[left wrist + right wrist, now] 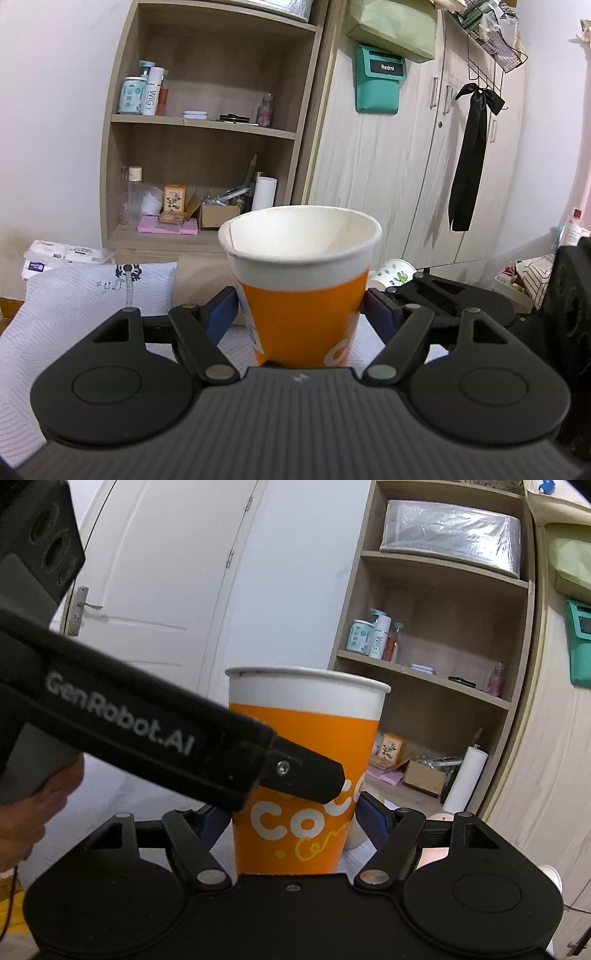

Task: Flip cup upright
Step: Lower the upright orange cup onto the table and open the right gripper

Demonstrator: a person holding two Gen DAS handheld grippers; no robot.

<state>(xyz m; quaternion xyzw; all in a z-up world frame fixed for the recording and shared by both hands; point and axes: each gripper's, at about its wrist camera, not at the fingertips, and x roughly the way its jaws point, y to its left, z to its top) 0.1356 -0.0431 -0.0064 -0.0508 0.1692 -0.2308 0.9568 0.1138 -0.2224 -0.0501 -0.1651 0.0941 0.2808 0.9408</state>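
An orange and white paper cup (301, 291) stands upright, mouth up, over a white patterned cloth (74, 295). My left gripper (301, 310) is shut on the cup, its blue pads (221, 314) pressing both sides of the orange wall. In the right wrist view the same cup (299, 768) sits between the blue pads (373, 823) of my right gripper (295, 823), which touch or nearly touch its sides. The left gripper's black arm (147, 738) crosses in front of the cup from the left.
A second white cup with a green print (393, 275) lies behind the orange one. A wooden shelf (207, 122) with bottles and boxes stands behind, next to a wardrobe (424, 147). Toilet paper packs (62, 256) lie at the left. A white door (147, 572) is at the left.
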